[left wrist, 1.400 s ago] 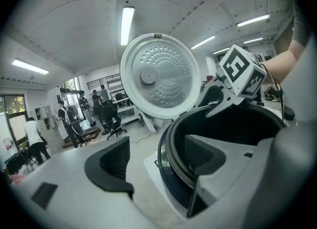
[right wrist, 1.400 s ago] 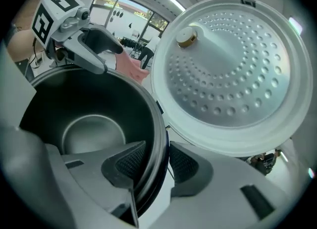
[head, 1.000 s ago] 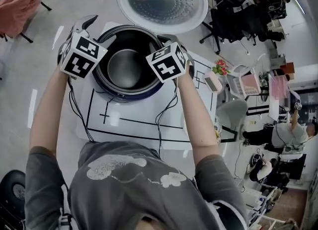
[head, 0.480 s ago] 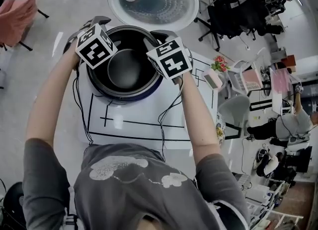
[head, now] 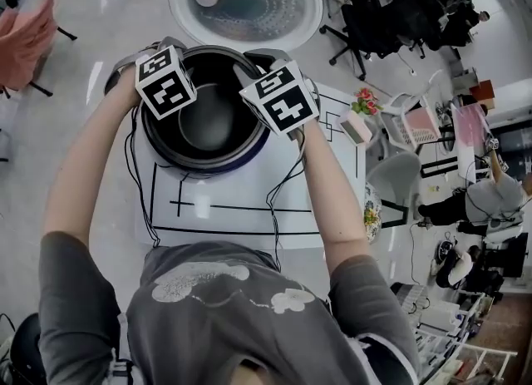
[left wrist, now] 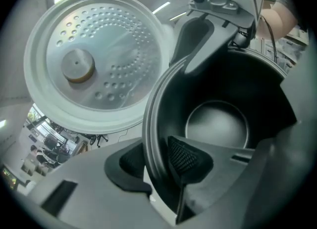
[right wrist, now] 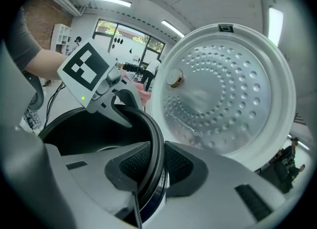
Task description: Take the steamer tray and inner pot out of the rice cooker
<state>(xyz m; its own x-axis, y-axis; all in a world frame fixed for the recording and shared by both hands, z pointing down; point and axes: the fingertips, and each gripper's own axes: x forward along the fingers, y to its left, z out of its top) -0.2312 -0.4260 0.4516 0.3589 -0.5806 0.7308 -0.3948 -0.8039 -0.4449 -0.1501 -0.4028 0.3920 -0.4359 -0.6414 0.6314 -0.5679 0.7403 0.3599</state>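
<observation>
The left gripper (left wrist: 154, 166), its jaws just closing, and the right gripper (right wrist: 154, 166) are both pinching opposite rim sides of the dark round metal inner pot (head: 212, 121).

The inner pot (left wrist: 218, 124) is dark, smooth metal with a dull sheen; the lid's dimpled inner plate (left wrist: 114, 50) gleams silvery.

Between my left tongs (left wrist: 157, 166) and right tongs (right wrist: 152, 166), whose jaws have just been closing on opposite sides of the inner pot (head: 212, 117) rim, the hollow is free, while the raised lid (head: 245, 1) blocks the way just beyond them.
</observation>
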